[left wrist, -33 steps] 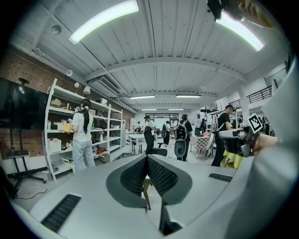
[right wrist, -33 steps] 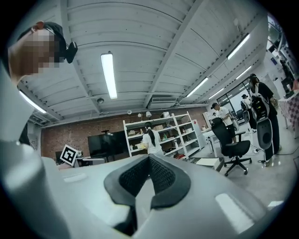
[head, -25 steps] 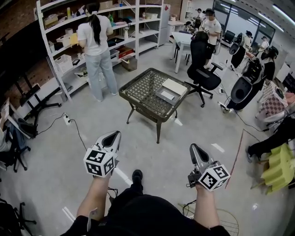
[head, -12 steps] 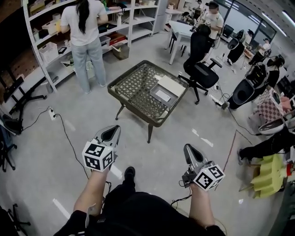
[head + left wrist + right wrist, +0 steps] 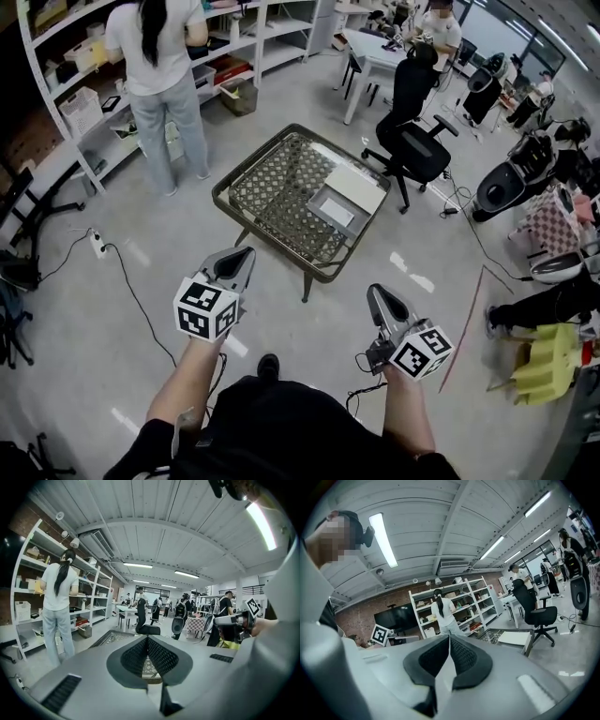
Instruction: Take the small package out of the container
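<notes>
both tongs are clenched on nothing, left gripper [image 5: 236, 264] and right gripper [image 5: 378, 294] held low over the floor and well short of the wicker table [image 5: 267, 187]; there the container [image 5: 319, 199] sits open near the right-hand edge, with what i take to be the small package [image 5: 337, 214] lying pale inside it. my worry is arriving with the jaws pressed together and ramming the box wall, shoving the container off that edge, or grabbing the white lid [image 5: 357, 186] just beside it instead. the office chair [image 5: 417, 155] past the table could snag my right arm if i swing wide.
</notes>
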`<state>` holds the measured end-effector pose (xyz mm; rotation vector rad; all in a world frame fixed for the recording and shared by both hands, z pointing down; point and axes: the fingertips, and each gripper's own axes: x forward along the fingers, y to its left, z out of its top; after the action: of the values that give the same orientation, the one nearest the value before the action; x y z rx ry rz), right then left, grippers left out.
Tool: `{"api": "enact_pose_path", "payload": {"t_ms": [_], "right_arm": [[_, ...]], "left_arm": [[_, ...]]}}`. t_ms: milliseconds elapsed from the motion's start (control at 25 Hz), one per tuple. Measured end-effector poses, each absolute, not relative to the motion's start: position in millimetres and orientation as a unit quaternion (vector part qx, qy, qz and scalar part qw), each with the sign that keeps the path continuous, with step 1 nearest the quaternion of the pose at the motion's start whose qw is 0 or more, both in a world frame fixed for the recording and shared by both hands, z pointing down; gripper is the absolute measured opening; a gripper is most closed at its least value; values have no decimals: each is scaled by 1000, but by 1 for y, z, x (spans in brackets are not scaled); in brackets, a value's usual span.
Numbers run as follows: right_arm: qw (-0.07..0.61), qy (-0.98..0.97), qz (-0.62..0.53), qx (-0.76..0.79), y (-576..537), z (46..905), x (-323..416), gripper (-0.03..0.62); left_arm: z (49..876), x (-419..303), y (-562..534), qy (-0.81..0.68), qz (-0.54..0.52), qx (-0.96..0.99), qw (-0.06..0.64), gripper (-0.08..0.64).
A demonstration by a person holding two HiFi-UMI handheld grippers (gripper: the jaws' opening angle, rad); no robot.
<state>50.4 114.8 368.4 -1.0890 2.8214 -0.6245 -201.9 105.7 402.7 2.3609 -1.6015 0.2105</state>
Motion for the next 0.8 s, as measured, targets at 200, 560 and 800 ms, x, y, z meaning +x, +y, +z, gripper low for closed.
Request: {"api": "enact_pose_path", "payload": {"t_ms": [200, 560, 800], "right_arm": [[32, 910, -203, -360, 88, 371, 44, 23], [35, 899, -215, -380, 46, 382, 55, 23], [29, 903, -225, -364, -5, 408, 56, 23]], "left_arm": [[402, -207, 77, -543, 75, 825, 139, 6], [406, -198, 36, -516, 78, 839, 155, 6], [425, -189, -6, -516, 86, 835, 170, 6]]}}
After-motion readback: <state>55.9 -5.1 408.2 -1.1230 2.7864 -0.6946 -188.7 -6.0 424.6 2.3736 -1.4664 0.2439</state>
